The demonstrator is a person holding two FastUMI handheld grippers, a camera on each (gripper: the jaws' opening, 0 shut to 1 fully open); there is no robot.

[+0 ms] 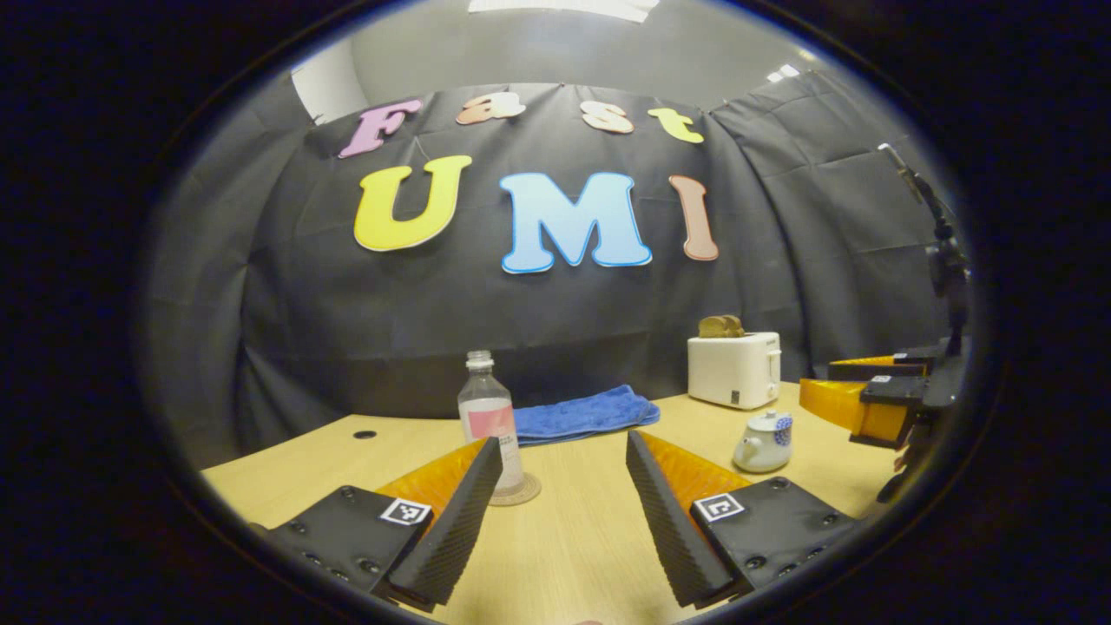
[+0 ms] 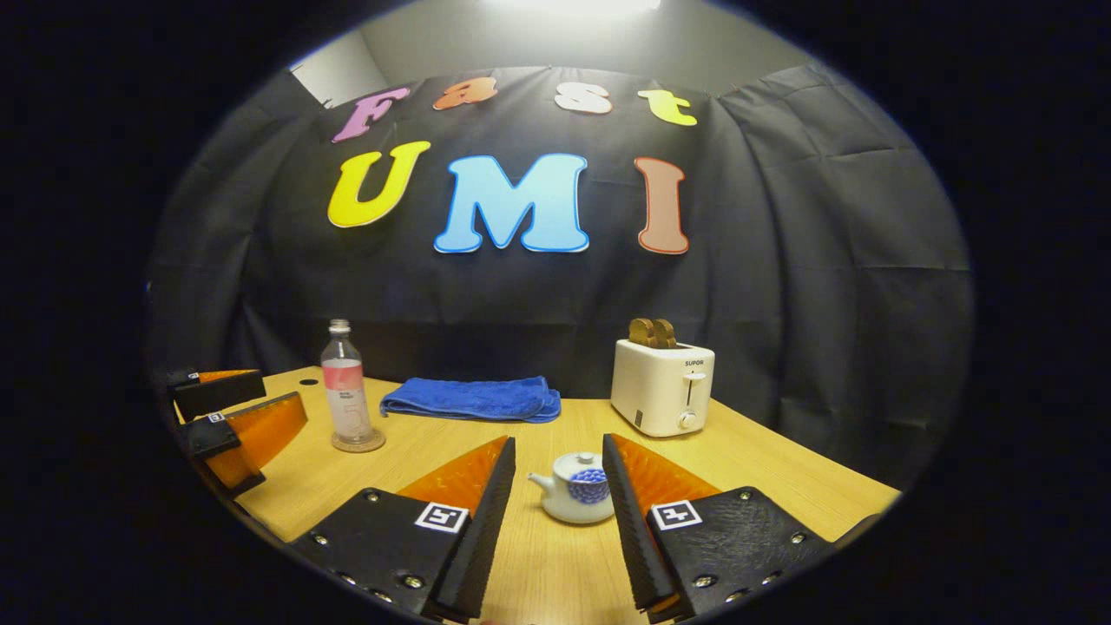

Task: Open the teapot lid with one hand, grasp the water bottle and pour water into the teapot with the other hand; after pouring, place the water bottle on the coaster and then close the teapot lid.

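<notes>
A: Where is the water bottle (image 1: 489, 417)?

B: In the left gripper view it stands upright on the round coaster (image 1: 517, 492), centre-left of the frame, just behind the left gripper's (image 1: 562, 512) inner finger tip. In the right gripper view it is at the left, on the same coaster.

A: And the teapot (image 2: 577, 490)?

B: In the lower centre of the right gripper view, lid on, between the two fingers of the right gripper (image 2: 555, 499) and touching neither. In the left gripper view it sits lower right, beyond the right-hand finger.

A: How do the fingers stand?

B: Both pairs are spread wide, with nothing gripped.

A: What room is there on the bench (image 2: 764, 473)?

B: Bare wood lies between bottle and teapot. Behind, a folded blue towel (image 2: 473, 399) lies near the rear edge, and a white toaster (image 2: 662, 386) with toast in its slots stands to its right. The bench's right edge runs down to the lower right of the right gripper view, well apart from the teapot. The left gripper shows at the left edge of that view, beside the bottle.
</notes>
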